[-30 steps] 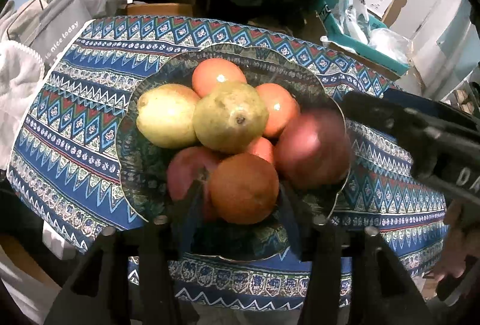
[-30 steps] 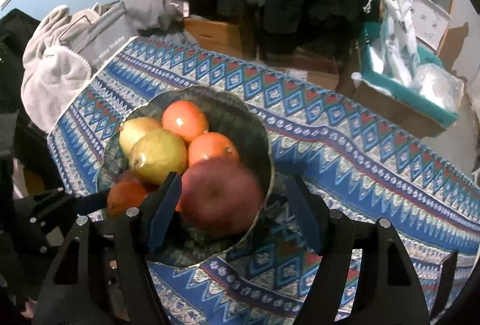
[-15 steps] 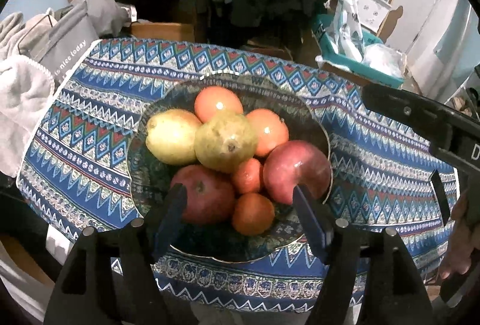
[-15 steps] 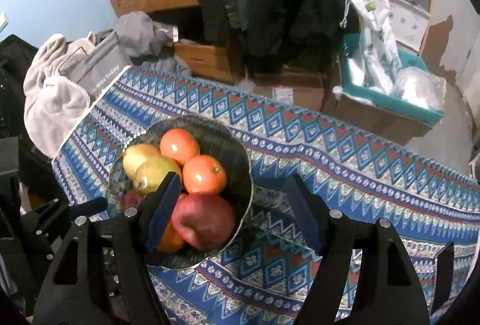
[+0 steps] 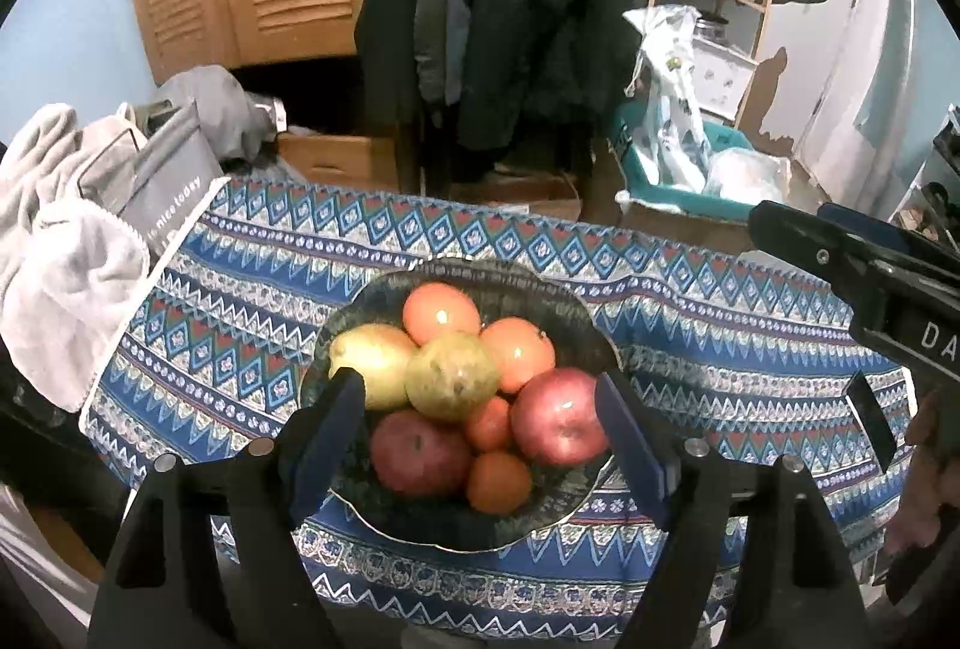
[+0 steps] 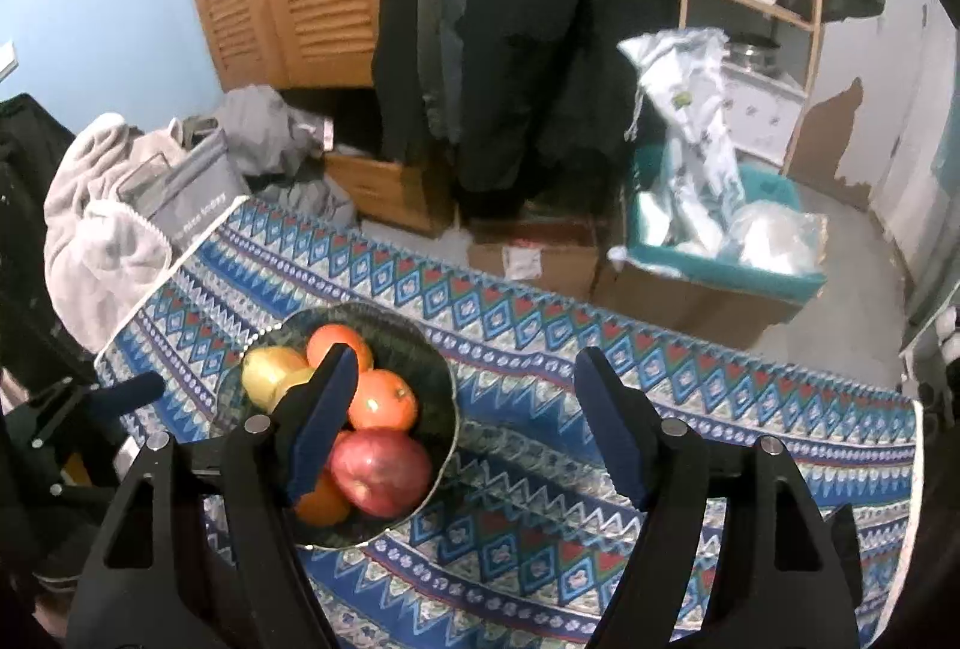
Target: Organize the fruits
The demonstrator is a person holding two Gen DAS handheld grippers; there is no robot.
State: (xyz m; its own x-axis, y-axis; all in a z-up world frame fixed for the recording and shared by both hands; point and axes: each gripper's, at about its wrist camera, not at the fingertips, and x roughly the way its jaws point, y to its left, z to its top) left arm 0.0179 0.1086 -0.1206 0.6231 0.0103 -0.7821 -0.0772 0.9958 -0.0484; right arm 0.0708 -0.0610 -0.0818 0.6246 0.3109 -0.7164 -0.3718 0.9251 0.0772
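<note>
Fruits point(image 5: 456, 391) heaped in bowl point(image 5: 540, 523) | both grippers empty, opening

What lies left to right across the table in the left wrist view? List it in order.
White towel → grey bag with lettering → yellow lemon → green pear → red apple on the bowl's right side → right gripper's black body.
</note>
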